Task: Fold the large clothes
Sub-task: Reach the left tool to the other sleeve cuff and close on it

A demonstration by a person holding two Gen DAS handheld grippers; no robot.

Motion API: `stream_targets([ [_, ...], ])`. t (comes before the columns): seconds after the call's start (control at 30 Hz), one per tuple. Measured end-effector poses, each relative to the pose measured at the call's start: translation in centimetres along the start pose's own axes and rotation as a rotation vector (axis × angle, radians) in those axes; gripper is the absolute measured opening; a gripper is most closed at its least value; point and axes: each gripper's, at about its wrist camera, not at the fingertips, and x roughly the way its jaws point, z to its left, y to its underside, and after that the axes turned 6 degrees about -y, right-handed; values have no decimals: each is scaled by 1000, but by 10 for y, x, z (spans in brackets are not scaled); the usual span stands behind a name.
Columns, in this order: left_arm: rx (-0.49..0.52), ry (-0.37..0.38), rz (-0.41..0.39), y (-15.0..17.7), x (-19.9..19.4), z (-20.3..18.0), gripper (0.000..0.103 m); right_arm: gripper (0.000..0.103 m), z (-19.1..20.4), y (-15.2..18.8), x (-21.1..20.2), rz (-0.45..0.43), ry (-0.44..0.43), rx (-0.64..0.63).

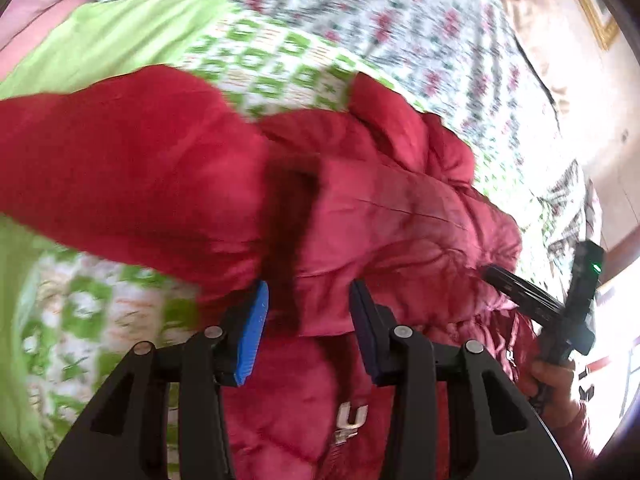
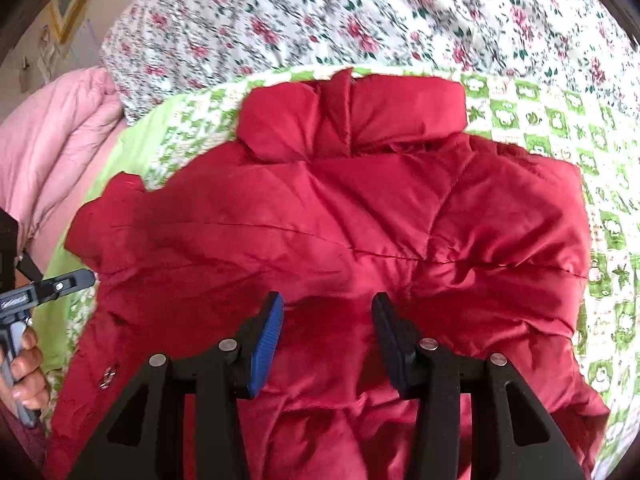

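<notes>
A red quilted puffer jacket lies spread on a green-and-white checked bedspread, its stand-up collar toward the floral sheet and a pink quilt off to one side. It looks light, puffy and soft, with a smooth shell that will probably slip between flat pads — a thin pinch of the outer fabric may slide out, so biting a stitched seam or a hem edge seems the safer hold. The padding should spring back, and folds will likely need pressing down. The left gripper hangs over a bunched sleeve, jaws partly apart with red fabric between them, though whether the pads press on it I cannot tell. The right gripper hovers partly open above the jacket's middle — nothing held.
</notes>
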Motion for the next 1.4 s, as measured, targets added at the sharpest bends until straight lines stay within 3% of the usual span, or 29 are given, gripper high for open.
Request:
stream_targets([
  [0.43,-284,-68,-62,-5,-25,119,40,48,41,23,-48,-25,-108,-51],
  [0.7,-449,-115,-111,-11,-28,180,40,48,55,44,-61,0,-126,-84],
  [1.0,-623,-96,-111,-11,-13,232,40,48,58,51,-62,10,-147,-70],
  [1.1,-660,-126,-121,-17,-11,241,58,48,58,51,-61,15,-153,-63],
  [1.17,-674,-147,-127,-20,-10,246,59,48,59,50,-61,14,-145,-65],
  [1.4,-721,-96,-187,-40,-2,265,59,48,55,51,-54,31,-142,-49],
])
